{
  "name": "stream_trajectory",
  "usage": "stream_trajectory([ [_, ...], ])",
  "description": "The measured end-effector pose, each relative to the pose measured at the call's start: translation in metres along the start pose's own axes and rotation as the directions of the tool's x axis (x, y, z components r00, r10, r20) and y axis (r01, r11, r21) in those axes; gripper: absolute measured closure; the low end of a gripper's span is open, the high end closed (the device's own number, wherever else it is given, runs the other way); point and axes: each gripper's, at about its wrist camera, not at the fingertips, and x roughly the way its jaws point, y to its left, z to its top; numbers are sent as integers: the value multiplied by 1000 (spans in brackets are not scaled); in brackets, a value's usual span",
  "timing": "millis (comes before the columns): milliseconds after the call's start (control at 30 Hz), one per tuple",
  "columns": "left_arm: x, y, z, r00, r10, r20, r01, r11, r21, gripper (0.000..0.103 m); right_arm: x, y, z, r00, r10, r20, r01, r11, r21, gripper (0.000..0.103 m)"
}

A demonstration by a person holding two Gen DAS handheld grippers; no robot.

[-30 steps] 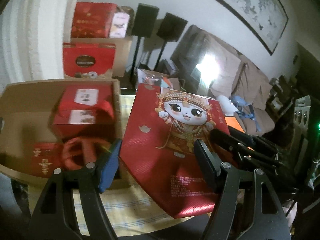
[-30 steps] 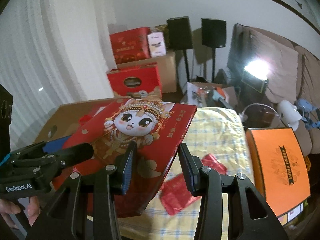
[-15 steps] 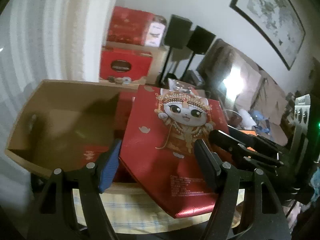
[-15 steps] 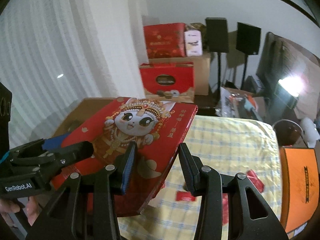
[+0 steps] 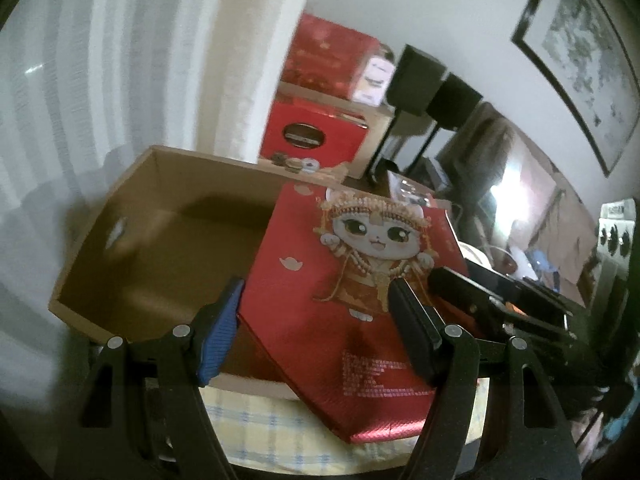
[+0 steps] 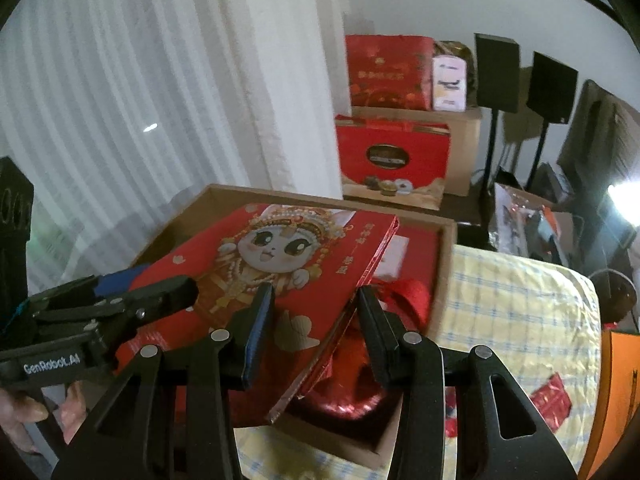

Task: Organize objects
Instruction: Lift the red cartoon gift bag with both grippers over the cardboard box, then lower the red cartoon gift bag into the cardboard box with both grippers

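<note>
Clamping red gift box [image 5: 344, 312], both grippers over carton [image 5: 132, 248].

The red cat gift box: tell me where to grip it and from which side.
Grip the red cat gift box at its thin near edges, coming from the near side. It is flat, wide and tilted over the cardboard carton, so only its slim edge fits between the jaws.

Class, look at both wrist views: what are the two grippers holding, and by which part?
Both hold the red cat-print box: the left gripper spans its near-left corner, the right gripper its near-right corner.
</note>
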Motion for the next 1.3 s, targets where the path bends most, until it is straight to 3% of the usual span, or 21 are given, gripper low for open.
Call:
stream_trajectory([
  [633, 35, 100, 23, 993, 118, -10, -118, 984, -133, 35, 108, 51, 35, 986, 77, -147, -85, 995, -50, 58],
  [900, 66, 136, 26, 984, 170, -60, -177, 972, -157, 35, 163, 62, 35, 957, 96, -272, -109, 994, -32, 58],
  [1033, 79, 142, 27, 975, 206, -84, -216, 967, -134, 35, 187, 59, 33, 931, 134, -341, -133, 991, 25, 58],
  [1300, 98, 145, 28, 955, 258, -145, -273, 957, -96, 35, 196, 54, 35, 912, 166, -376, -148, 986, 76, 53],
])
